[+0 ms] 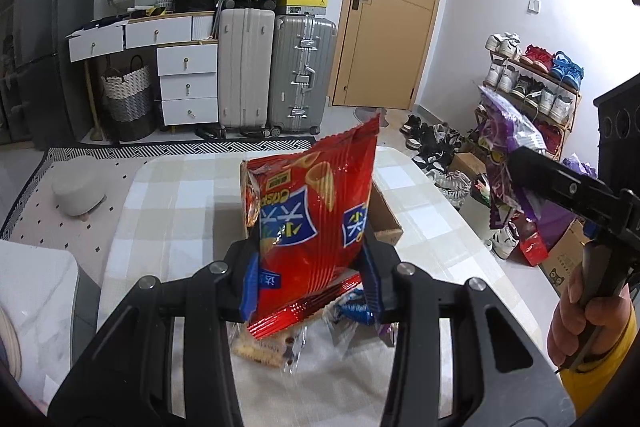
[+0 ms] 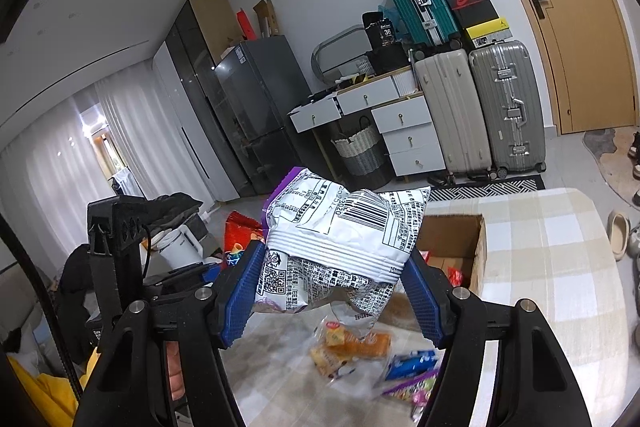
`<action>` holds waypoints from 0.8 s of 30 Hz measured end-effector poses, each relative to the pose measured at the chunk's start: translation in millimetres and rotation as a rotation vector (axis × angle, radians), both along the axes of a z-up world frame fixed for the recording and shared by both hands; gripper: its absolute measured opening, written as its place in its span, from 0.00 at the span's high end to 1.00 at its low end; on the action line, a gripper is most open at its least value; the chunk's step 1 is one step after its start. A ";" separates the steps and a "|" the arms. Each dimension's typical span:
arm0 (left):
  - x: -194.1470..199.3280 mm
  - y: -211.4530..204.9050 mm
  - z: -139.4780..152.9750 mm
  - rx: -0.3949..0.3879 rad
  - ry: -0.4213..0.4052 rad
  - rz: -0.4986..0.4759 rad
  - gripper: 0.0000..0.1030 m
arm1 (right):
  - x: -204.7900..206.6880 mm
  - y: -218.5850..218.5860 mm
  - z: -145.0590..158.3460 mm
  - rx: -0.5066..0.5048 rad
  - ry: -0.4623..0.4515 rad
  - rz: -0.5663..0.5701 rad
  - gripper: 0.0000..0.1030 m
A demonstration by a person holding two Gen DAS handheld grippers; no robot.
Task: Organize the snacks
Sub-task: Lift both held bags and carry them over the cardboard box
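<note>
My left gripper (image 1: 310,283) is shut on a red snack bag (image 1: 316,211), held upright above the checked tablecloth. My right gripper (image 2: 334,291) is shut on a purple snack bag (image 2: 340,243) whose white printed back with a barcode faces the camera. In the left wrist view that purple bag (image 1: 506,143) hangs from the right gripper at the far right, with a hand on its handle. An open cardboard box (image 2: 456,247) sits on the table behind both bags, with red packets inside. Loose snacks lie on the table below: an orange packet (image 2: 348,343) and a blue packet (image 2: 412,363).
The table (image 1: 176,211) has a beige checked cloth. On the floor beyond it stand suitcases (image 1: 276,71), a white drawer unit (image 1: 186,83) and a woven basket (image 1: 128,99). A shoe rack (image 1: 532,83) and scattered shoes fill the right side. A grey stool (image 1: 78,187) stands left of the table.
</note>
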State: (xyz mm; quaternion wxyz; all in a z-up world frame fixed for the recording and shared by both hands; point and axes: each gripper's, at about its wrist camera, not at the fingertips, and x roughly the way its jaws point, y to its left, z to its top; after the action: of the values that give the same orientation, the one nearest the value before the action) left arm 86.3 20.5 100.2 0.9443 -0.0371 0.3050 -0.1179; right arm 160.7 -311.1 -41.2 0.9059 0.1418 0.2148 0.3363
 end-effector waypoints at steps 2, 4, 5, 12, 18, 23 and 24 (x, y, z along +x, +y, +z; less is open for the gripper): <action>15.0 -4.1 0.6 0.005 0.007 -0.002 0.63 | 7.1 0.5 2.6 -0.005 -0.005 -0.001 0.34; 31.5 -7.8 0.3 0.008 0.017 -0.001 0.63 | 15.9 1.9 5.0 -0.009 -0.005 -0.004 0.34; 40.5 -10.0 0.0 0.010 0.023 -0.005 0.63 | 20.4 2.1 5.6 -0.007 -0.002 -0.002 0.34; 105.4 -23.6 -11.0 0.031 0.068 -0.003 0.63 | 57.2 6.3 0.3 -0.012 0.026 -0.005 0.34; 163.4 -29.5 -30.2 0.031 0.121 0.019 0.63 | 97.7 13.5 -10.6 -0.029 0.057 -0.006 0.34; 200.8 -31.0 -52.3 0.013 0.158 0.025 0.63 | 127.6 16.8 -31.6 -0.037 0.106 -0.013 0.34; 209.0 -31.5 -55.0 0.011 0.167 0.020 0.63 | 134.6 16.4 -36.2 -0.037 0.118 -0.016 0.34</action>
State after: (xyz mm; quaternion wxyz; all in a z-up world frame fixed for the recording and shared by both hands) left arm 295.2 -11.0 45.3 0.9170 -0.0446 0.3828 -0.1031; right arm 295.2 -294.6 -77.4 0.8967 0.1463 0.2729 0.3162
